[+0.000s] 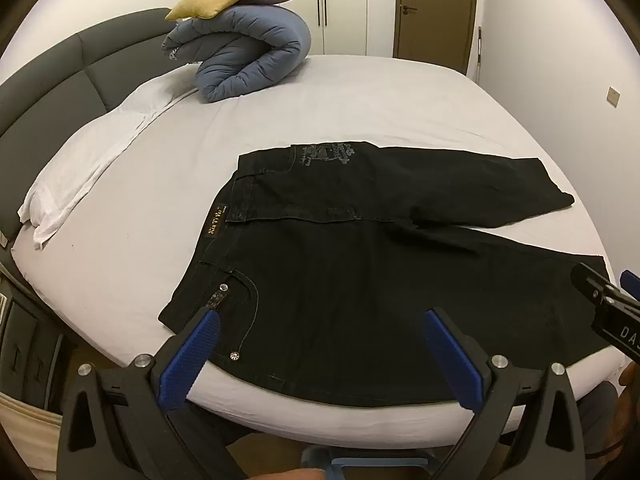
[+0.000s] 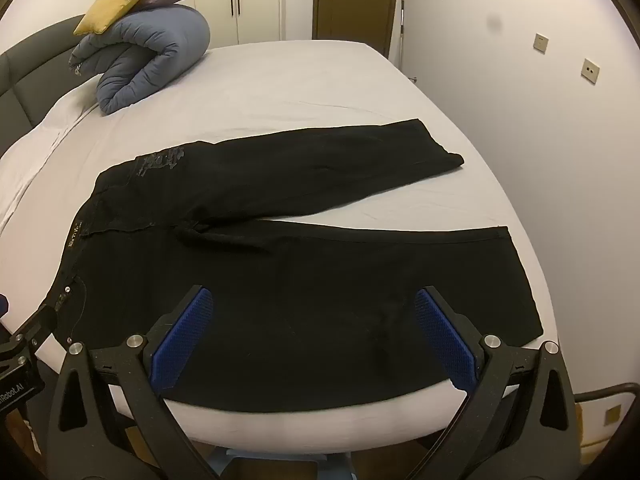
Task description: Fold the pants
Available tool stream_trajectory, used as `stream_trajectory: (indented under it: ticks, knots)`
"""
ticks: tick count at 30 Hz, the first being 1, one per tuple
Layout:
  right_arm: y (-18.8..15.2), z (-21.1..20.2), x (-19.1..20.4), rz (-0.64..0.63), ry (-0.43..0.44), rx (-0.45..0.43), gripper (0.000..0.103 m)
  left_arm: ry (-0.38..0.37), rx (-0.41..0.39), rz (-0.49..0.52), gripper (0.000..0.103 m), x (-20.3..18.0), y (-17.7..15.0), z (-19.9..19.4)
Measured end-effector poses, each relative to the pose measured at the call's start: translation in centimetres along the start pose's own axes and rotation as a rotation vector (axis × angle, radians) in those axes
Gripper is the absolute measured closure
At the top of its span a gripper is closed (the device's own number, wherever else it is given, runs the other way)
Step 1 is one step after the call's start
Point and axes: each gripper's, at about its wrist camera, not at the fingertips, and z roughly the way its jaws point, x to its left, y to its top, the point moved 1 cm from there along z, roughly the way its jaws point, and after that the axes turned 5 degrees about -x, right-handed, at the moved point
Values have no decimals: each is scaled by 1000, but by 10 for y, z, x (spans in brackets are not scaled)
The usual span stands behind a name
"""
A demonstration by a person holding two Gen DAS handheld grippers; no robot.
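Both the left gripper [image 1: 320, 332] and right gripper [image 2: 314, 312] hang spread wide, holding nothing, over the bed's near edge. The black denim pants [image 1: 360, 280] lie flat on the bed [image 1: 360, 92], legs splayed; likely heavy, limp, best pinched at waistband [image 1: 208, 236] and hem [image 2: 520, 272]. Beyond, a rolled quilted duvet [image 1: 248, 52].

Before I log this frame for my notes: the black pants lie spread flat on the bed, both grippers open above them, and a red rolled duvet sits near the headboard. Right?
One slip: the rolled duvet is blue, not red, as the right wrist view shows. The pants do lie flat on the bed, with the left gripper and right gripper open above them.
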Motion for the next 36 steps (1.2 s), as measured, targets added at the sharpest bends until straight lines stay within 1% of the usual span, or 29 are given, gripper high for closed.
stream_trajectory:
  ticks: [14,18,20,36]
  knots:
    - [-4,-2,3,-6,3,7,0,13,-2,12,0,4,-1,1]
    - [-10,-2,4,-7,6,9,0,11,-1,13,0,1,-1,1]
    - [-9,4,9,-10,7,11,0,13,0,14,0,1,-2,1]
    - [-13,3,11,-12,12,17,0,15,2,16,0,-2,-3,-1]
